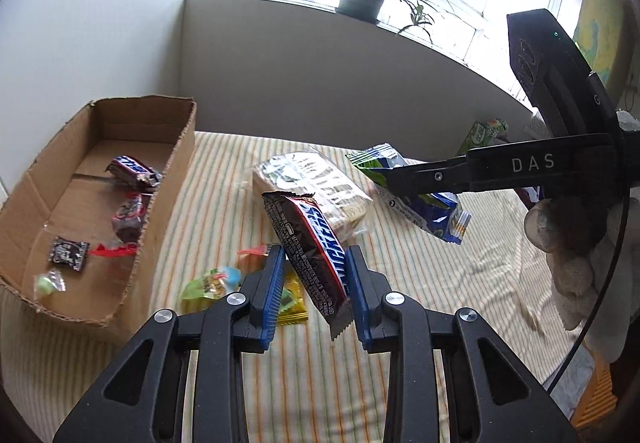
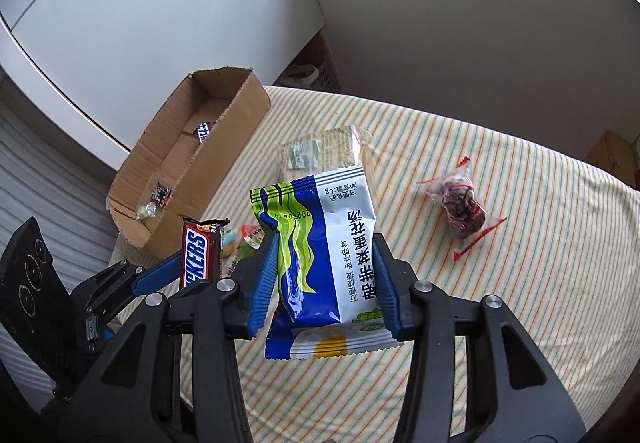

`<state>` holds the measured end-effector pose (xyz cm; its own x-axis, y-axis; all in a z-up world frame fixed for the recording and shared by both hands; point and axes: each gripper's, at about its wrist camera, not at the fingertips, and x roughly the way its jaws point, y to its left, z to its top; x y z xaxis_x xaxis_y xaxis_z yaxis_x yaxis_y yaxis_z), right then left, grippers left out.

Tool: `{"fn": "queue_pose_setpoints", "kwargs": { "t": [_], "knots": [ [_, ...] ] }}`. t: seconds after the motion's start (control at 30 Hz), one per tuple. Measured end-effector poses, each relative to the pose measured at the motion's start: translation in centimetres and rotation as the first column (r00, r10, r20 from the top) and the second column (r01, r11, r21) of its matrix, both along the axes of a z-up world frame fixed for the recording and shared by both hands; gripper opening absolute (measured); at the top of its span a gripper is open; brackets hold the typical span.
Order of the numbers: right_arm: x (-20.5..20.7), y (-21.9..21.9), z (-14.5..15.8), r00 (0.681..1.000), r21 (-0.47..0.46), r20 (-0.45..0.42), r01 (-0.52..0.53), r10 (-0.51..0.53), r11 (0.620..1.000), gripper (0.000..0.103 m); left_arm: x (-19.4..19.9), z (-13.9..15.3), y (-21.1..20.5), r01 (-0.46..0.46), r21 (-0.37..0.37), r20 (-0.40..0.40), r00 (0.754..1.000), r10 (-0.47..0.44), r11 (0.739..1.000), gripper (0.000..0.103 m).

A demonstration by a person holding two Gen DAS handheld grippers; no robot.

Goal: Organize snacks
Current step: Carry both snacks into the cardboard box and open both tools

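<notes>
Only the right wrist view shows a red-wrapped snack point(image 2: 460, 209) lying alone at right on the striped cloth point(image 2: 540, 243). The left gripper point(image 1: 314, 275) clamps one Snickers bar point(image 1: 308, 251) at centre; the right gripper point(image 2: 326, 279) clamps one blue-green packet point(image 2: 320, 251). One box point(image 1: 24, 203), left, has open floor beside several snacks.

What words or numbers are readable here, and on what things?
"SNICKERS": bar in the left gripper.
"DAS": right gripper's arm.
"20240813" and Chinese print: blue-green packet in the right gripper.
Cracker pack and box snacks: too blurred.
</notes>
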<state>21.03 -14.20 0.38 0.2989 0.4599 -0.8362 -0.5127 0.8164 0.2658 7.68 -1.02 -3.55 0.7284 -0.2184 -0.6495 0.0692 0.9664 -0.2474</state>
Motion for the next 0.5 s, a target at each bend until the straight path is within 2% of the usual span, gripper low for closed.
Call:
{"fn": "queue_pose_setpoints", "kwargs": {
  "t": [0.23, 0.5],
  "knots": [
    [1.9, 6.8, 1.2, 0.997, -0.011, 0.042, -0.058, 0.059, 0.998, 0.047, -0.9, 1.2, 4.9, -0.101, -0.015, 0.039, 0.994, 0.101, 0.995, 0.029],
    [3.8, 13.4, 1.4, 0.992, -0.016, 0.067, -0.11, 0.111, 0.994, 0.047, -1.4, 0.7, 9.2, -0.189, -0.009, 0.04, 0.981, 0.19, 0.982, 0.029]
  ]
}}
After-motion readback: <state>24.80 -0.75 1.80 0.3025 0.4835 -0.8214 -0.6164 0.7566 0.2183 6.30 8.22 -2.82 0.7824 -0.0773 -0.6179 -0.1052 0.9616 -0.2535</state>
